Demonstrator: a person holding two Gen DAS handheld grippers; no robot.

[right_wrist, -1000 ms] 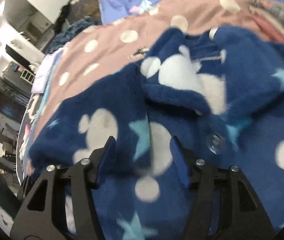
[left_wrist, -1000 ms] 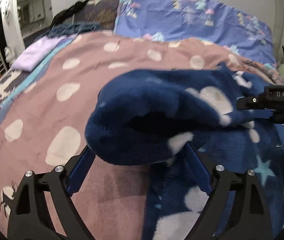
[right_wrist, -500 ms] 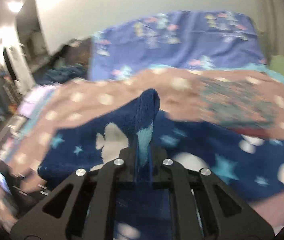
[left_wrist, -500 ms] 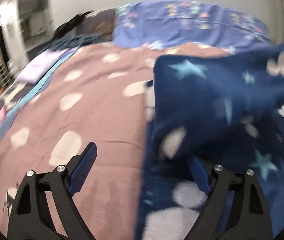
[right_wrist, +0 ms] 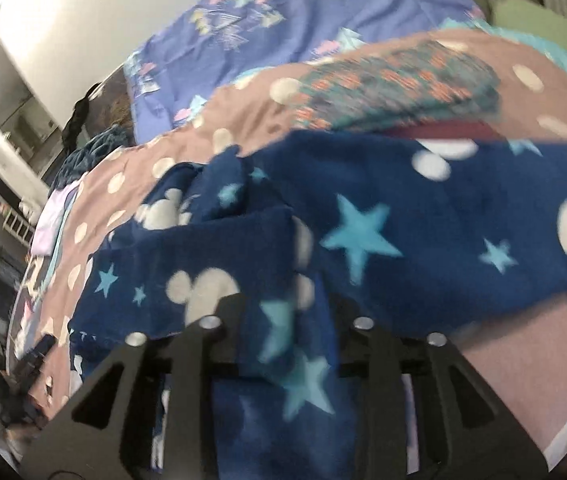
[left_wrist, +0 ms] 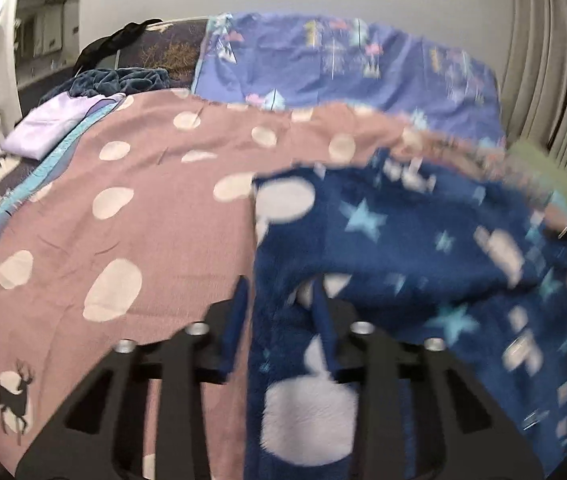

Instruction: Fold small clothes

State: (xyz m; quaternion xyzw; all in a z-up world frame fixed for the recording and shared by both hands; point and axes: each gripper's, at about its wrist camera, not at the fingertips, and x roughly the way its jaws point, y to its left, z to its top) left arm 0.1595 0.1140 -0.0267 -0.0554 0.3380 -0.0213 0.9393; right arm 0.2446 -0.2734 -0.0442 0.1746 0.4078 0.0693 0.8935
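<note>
Two sets of tongs grip one navy fleece garment printed with stars and white mouse heads, held over a bed in a cluttered bedroom. The left tongs are pinched on the garment's left edge; the right tongs are clenched on a bunched fold of the same fleece. The garment hangs partly lifted from both grips and partly sprawled across the pink polka-dot bedspread, motion-blurred on its right side.

The risk, by appearance: thick, plush fleece may slip from so narrow a pinch, or the loose sleeve may drag and crease the fold unevenly.

A folded patterned garment lies just beyond the fleece. A purple printed sheet covers the head of the bed, a lilac folded item sits at the far left, and curtains hang at the right.
</note>
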